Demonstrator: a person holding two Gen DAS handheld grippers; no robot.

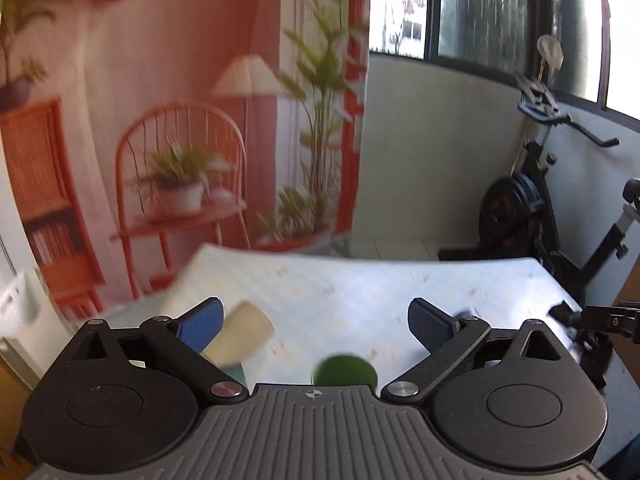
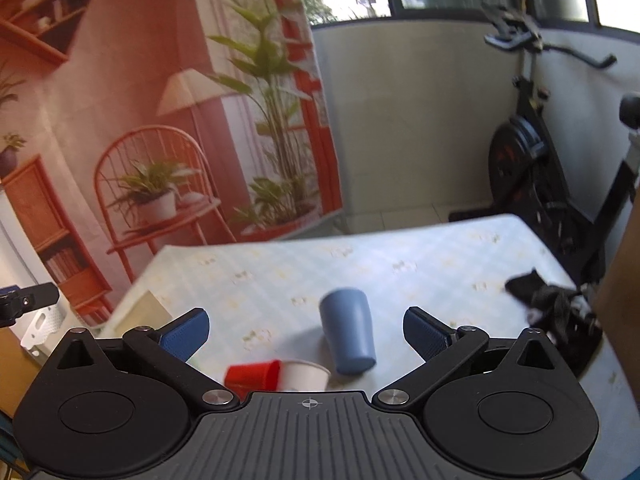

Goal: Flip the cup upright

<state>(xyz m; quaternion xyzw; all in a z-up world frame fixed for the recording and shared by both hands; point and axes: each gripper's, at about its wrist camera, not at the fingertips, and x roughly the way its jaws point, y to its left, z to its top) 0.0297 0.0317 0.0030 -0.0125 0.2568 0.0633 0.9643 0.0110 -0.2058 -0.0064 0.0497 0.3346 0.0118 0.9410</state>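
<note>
Cups are not yet upright: the blue cup [image 2: 349, 330] stands mouth-down on the tabletop [image 2: 440, 264], the red cup [image 2: 253, 375] lies sideways beside it. Both the right gripper [image 2: 306, 334] and left gripper [image 1: 314, 326] have fingers spread, holding nothing, so the flipping remains.

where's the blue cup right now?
Right wrist view: blue cup stands upside down on the table, between the open fingers of the right gripper, just beyond the white cup and red cup.

Daylit windows [image 1: 500, 12], a printed orange backdrop [image 2: 120, 80], an exercise bike [image 2: 536, 152] behind the table [image 2: 400, 256].
</note>
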